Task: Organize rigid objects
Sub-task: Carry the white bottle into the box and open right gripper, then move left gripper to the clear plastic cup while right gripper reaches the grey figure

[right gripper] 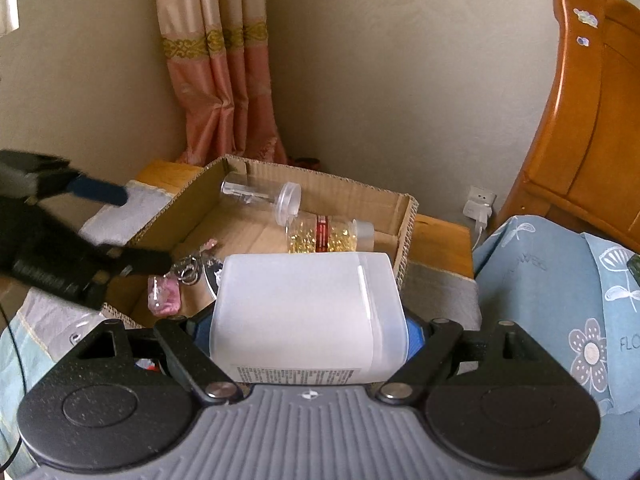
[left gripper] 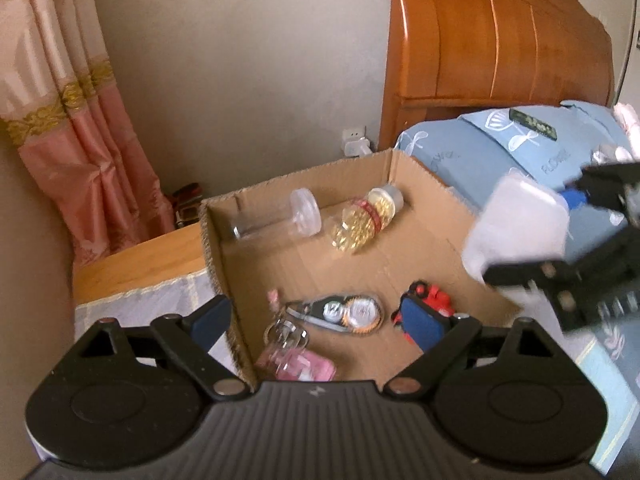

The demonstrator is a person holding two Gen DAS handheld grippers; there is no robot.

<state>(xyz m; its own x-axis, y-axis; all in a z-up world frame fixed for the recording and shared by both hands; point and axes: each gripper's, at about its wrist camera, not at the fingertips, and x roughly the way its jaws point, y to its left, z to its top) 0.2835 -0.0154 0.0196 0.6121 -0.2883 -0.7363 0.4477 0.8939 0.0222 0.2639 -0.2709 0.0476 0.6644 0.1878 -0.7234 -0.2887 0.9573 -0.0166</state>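
We see a plain beige wall (left gripper: 240,60) meeting a corner where a pink and cream curtain (left gripper: 72,112) with a gold band hangs. A glossy wooden headboard (left gripper: 500,40) stands to the right above blue floral bedding (left gripper: 500,148). A charger sits in a wall socket (right gripper: 482,200), and soft daylight fills the room.

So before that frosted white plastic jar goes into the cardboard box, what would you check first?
1. Right gripper clamped on the frosted white plastic jar: ok.
2. Open cardboard box ahead of the jar: ok.
3. Bare floor in the box between the gold-filled clear bottle and the red toy: ok.
4. Left gripper, jaws wide and empty, hanging over the box: not ok.
5. Jar lid tight: cannot tell.
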